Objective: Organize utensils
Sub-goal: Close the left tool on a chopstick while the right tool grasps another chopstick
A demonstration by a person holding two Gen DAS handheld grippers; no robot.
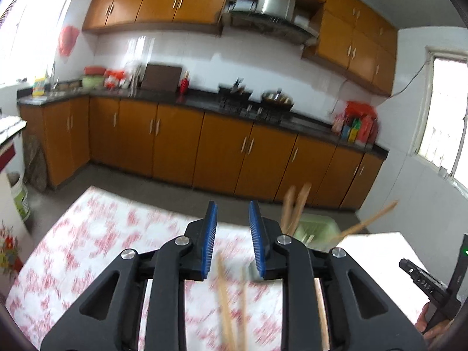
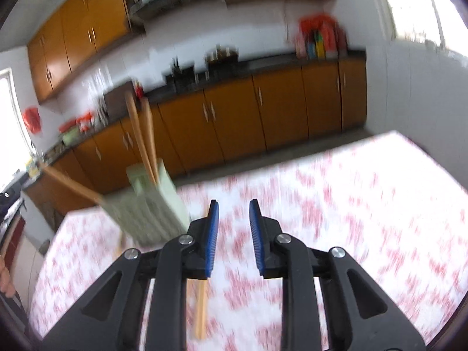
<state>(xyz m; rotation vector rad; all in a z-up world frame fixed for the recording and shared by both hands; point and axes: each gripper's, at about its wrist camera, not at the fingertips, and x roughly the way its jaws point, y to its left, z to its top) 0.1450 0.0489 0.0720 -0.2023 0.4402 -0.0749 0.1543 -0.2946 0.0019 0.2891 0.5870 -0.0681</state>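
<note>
The holder (image 2: 152, 204) was a pale green, slotted plastic tub standing on the table (image 2: 351, 204), blurred in both views, with two wooden handles (image 2: 143, 134) rising from it close together and a third stick (image 2: 70, 184) leaning far out over its rim. Loose chopsticks (image 1: 231, 307) lay flat on the red-and-white patterned cloth, pale wood, smeared by motion so I could not count them surely. The left gripper (image 1: 232, 234) hung above them with its blue pads (image 1: 210, 234) a little apart and nothing between them; the chopsticks lay beneath and nearer than the tips. The right gripper (image 2: 233, 234) was likewise slightly parted and empty, the holder just beside its left finger, and another wooden stick (image 2: 201, 307) lay on the cloth under that finger. From the left view the right tool's black body and the hand (image 1: 430, 321) holding it showed at the edge. Behind stood orange cabinets (image 1: 175, 134), a dark counter (image 1: 204, 102) with pans, and a window (image 1: 447, 111).
</note>
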